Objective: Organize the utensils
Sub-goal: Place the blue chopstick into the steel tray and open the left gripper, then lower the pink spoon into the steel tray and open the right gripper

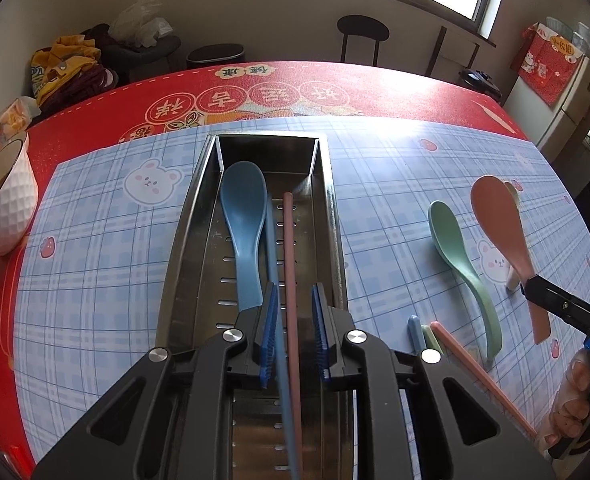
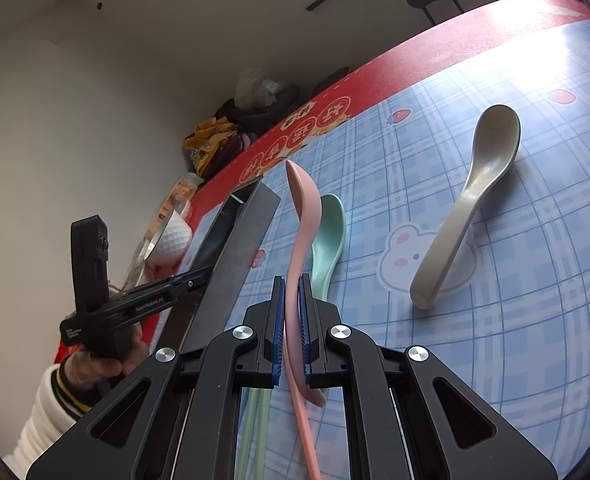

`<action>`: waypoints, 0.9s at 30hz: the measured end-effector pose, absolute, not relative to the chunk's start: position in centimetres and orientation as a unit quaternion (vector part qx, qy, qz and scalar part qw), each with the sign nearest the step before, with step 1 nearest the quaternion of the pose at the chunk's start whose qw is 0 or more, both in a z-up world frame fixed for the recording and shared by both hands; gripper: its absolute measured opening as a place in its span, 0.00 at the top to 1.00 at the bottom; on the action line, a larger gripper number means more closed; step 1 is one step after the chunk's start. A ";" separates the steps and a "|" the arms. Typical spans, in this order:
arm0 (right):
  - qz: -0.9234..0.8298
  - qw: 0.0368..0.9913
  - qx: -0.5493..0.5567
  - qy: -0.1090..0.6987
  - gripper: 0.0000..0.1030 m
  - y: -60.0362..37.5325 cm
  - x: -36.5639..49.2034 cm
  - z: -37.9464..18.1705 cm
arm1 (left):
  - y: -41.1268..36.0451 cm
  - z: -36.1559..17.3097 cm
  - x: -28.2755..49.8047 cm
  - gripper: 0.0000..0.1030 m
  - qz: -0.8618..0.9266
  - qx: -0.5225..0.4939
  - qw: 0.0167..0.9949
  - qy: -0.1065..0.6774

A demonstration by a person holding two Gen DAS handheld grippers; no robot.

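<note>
A long steel tray (image 1: 189, 216) lies on the checked mat and holds a blue spoon (image 1: 243, 216). A blue chopstick (image 1: 273, 248) and a pink chopstick (image 1: 289, 240) lie lengthwise in it. My left gripper (image 1: 293, 286) hangs over the tray's near end, open, with both chopsticks passing between its blue pads untouched. My right gripper (image 2: 291, 280) is shut on the handle of a pink spoon (image 2: 301, 216), held above the mat. A green spoon (image 2: 329, 232) lies just beyond it and a beige spoon (image 2: 479, 184) lies farther right.
Blue, green and pink chopsticks (image 1: 427, 334) lie on the mat right of the tray. A white textured bowl (image 1: 7, 208) stands at the table's left edge. A stool (image 1: 363, 36), a bin and piled bags sit beyond the red tablecloth's far edge.
</note>
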State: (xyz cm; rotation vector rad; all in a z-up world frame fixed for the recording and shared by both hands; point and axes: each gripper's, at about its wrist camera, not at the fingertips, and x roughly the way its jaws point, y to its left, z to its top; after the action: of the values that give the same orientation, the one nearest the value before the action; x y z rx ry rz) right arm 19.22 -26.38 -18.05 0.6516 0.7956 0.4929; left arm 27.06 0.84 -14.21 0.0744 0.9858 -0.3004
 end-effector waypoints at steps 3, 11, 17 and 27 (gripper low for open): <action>0.234 0.842 0.310 0.374 0.93 -26.5 19.2 -18.1 | 1.0 -13.3 25.9 0.73 -0.147 0.032 0.882 0.447; 0.238 0.842 0.309 0.373 0.93 -26.2 19.4 -18.4 | 1.8 -12.0 18.6 0.38 -0.127 0.048 0.935 0.328; 0.252 0.846 0.297 0.363 0.93 -25.6 19.3 -18.4 | 3.4 -12.4 15.2 0.12 -0.094 0.067 0.957 0.265; 0.229 0.852 0.296 0.366 0.93 -25.5 19.8 -18.9 | 8.3 -12.2 14.6 0.06 -0.081 -0.012 0.968 0.237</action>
State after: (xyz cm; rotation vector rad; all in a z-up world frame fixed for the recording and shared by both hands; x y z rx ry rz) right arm 19.84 -25.51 -18.86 0.6223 0.7701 0.4821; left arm 14.60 8.30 -12.24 -0.0251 0.4782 -0.1634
